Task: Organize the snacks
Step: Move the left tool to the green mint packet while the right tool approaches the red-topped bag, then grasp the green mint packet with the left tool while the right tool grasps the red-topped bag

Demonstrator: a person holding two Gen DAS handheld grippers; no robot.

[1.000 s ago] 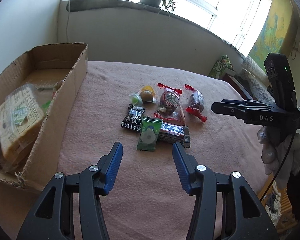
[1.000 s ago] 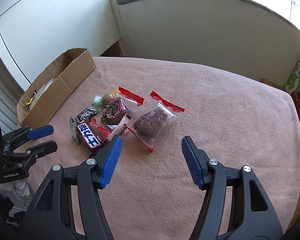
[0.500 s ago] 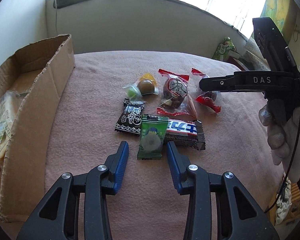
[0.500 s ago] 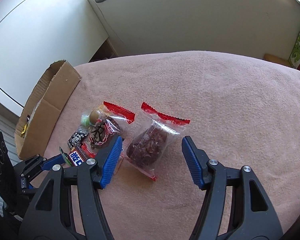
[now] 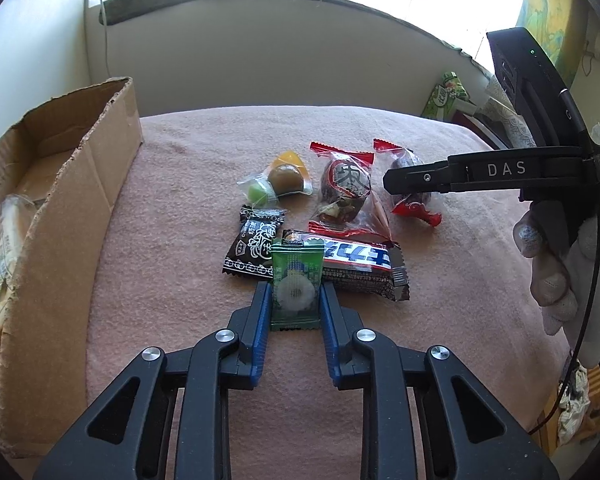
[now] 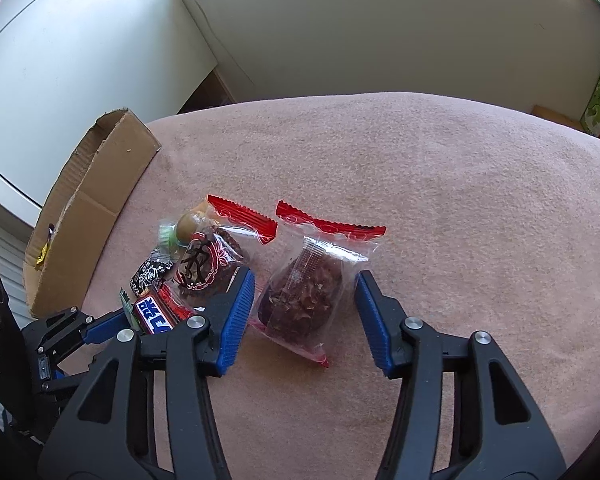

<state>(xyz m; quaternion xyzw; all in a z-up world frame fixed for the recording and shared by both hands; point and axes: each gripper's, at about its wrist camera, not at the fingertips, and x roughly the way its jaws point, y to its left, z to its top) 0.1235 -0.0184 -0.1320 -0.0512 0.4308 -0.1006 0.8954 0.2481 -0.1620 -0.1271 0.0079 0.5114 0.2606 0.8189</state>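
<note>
Closing in over the last second, the left gripper [image 5: 295, 300] now pinches the green candy packet [image 5: 296, 286] on the pink-covered tabletop [image 5: 180, 200], while the right gripper [image 6: 306, 304], jaws spread, straddles the clear red-edged snack bag [image 6: 304, 296]; both look ready for the cardboard box [image 5: 72, 200].

Right tongs [image 6: 305, 294] spread wide around clear red-edged snack bag [image 6: 304, 296] on pink surface [image 6: 440, 200]; cardboard box [image 6: 96, 196] at left edge.

Cardboard box [image 5: 80, 200] left of the snack cluster [image 5: 320, 220] on the blanket [image 5: 180, 280]; bread packet [image 5: 0, 248] inside it.
</note>
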